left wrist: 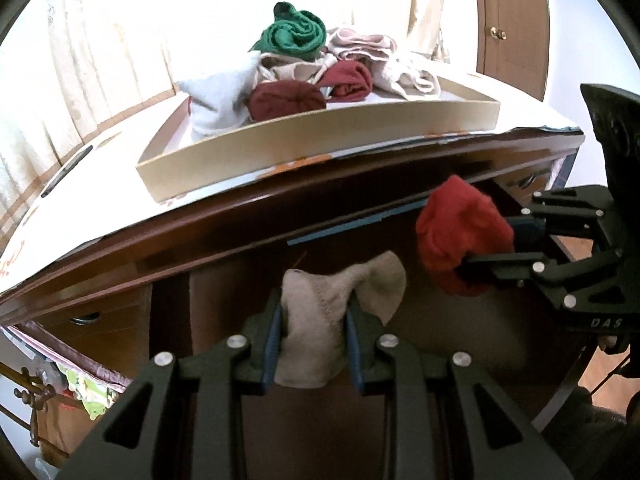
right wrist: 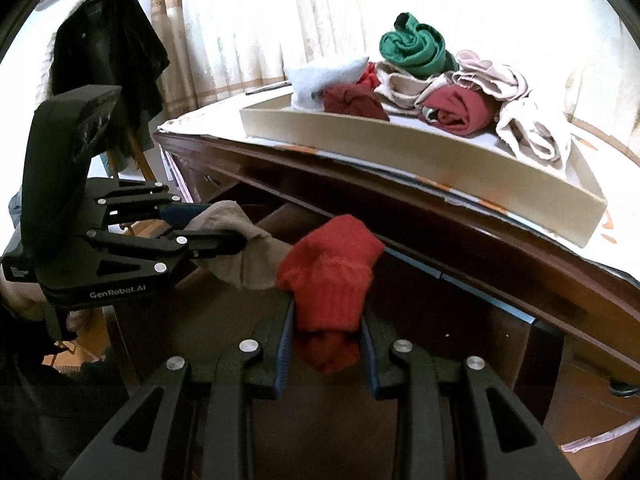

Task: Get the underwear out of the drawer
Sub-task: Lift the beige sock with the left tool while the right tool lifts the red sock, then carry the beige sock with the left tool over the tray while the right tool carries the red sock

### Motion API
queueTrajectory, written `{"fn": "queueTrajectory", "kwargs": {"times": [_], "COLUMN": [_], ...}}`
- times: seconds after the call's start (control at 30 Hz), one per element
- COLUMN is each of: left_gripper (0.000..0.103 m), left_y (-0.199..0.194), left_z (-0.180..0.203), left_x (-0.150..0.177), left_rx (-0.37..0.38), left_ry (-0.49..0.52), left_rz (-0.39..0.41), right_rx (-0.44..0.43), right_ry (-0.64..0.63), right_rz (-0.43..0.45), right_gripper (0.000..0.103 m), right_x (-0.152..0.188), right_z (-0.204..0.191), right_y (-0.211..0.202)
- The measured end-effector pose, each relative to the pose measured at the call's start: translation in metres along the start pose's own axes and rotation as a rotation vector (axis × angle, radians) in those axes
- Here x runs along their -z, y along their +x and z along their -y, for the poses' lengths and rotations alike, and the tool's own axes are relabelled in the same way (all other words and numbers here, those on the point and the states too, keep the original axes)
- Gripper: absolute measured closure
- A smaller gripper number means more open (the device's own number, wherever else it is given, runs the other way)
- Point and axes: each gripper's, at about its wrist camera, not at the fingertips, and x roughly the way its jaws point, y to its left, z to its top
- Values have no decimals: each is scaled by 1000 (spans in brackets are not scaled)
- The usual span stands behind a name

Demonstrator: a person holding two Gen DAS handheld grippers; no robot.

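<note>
Above the open drawer (left wrist: 360,420), in the left wrist view, the left gripper (left wrist: 312,332) is seen clamped on a beige piece of underwear (left wrist: 332,320); jaws are nearly closed, pads pressed into the cloth from both sides, cloth bunched and sticking up past the tips. The right gripper (left wrist: 492,240) is seen at right, closed on a red piece of underwear (left wrist: 456,236), which is held clear of the drawer, just below the dresser top edge (left wrist: 280,208). On the dresser top a shallow tray (left wrist: 320,148) is seen, already loaded with rolled pieces: green, dark red, grey, pale pink.

In the right wrist view, the red piece (right wrist: 328,280) is seen pinched between the right gripper (right wrist: 328,320) fingers, narrow gap, part of the cloth hanging below the pads. The left gripper (right wrist: 216,228) is seen at left with the beige piece (right wrist: 236,240) held, cloth drooping from the tips. The tray (right wrist: 440,152) lies up and right, well apart from both loads. Drawer interior is dark; whether more pieces remain cannot be told.

Step judged: both pieces picked and lifted out, carry to tray in hand. Next move calls for both loads to be raised over the dresser edge and the tray wall, then released onto a free patch; snagging on the edge is to be avoided.
</note>
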Motion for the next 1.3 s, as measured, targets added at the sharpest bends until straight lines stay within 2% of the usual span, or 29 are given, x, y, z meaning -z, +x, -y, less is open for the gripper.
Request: {"fn": "queueTrajectory", "kwargs": {"times": [0.83,1.3], "left_gripper": [77,77], "left_y": [-42,-66], "left_z": [-10,-14], "left_x": [-9,-25], "left_rx": [-49,-64], "left_ry": [-83,-80], "left_rz": [212,314], "right_rx": [64,91], "right_ry": [3,2], "right_rz": [184,262], "right_gripper": [72,72], "right_x": [-12,-23], "right_z": [4,4], "right_y": [-50,-69]}}
